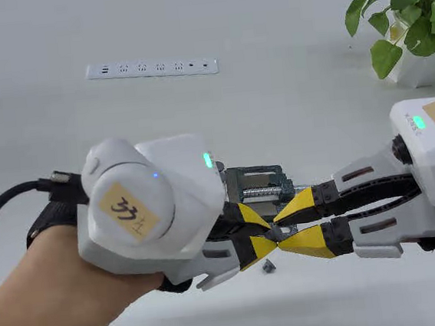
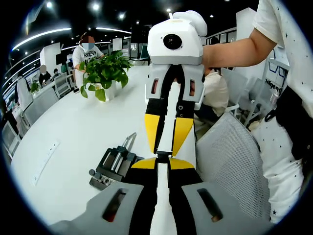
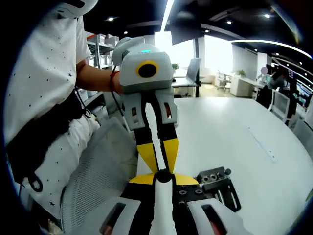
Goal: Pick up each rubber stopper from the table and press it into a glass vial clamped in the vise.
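1. The left gripper (image 1: 267, 234) and right gripper (image 1: 284, 231) met tip to tip above the table (image 1: 61, 139).
2. The right gripper's jaws were clenched on a small dark stopper (image 3: 164, 176).
3. The left gripper's jaws were drawn close, their tips at that dark stopper; whether they gripped it could not be told.
4. The vise (image 1: 252, 184) stood just beyond the meeting tips.
5. A grey stopper (image 1: 269, 266) lay on the table just nearer than the tips.
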Motion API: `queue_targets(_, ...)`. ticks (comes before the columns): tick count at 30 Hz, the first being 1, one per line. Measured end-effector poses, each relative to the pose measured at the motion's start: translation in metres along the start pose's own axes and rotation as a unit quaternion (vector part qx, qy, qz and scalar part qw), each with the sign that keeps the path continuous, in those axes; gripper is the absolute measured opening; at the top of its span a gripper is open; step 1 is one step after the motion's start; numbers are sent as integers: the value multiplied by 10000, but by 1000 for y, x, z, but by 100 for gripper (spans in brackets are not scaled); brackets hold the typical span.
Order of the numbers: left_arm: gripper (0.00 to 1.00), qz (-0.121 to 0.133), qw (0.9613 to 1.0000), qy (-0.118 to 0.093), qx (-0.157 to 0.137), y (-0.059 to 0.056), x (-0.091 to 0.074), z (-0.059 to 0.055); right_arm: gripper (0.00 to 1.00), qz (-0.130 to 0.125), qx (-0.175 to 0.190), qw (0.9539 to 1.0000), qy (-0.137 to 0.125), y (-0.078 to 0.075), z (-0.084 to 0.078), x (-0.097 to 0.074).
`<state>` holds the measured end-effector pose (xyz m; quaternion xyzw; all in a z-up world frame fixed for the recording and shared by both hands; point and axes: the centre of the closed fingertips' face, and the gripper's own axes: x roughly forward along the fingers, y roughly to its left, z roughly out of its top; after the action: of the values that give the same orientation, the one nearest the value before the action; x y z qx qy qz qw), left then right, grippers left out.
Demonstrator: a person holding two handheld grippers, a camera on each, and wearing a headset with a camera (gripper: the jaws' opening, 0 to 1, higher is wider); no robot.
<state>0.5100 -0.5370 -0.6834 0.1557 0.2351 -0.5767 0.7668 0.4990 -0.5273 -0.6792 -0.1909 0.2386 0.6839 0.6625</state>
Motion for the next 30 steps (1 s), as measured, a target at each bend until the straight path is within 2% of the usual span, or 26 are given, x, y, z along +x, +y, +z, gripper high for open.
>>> queue_targets(22, 3, -206, 9998, 22, 23, -6, -2, 1, 7, 210, 31, 9998, 30, 5, 0, 0)
queue_targets(30, 3, -260, 9996, 35, -121, -6, -3, 0, 6, 192, -5, 9998, 68, 6, 1, 1)
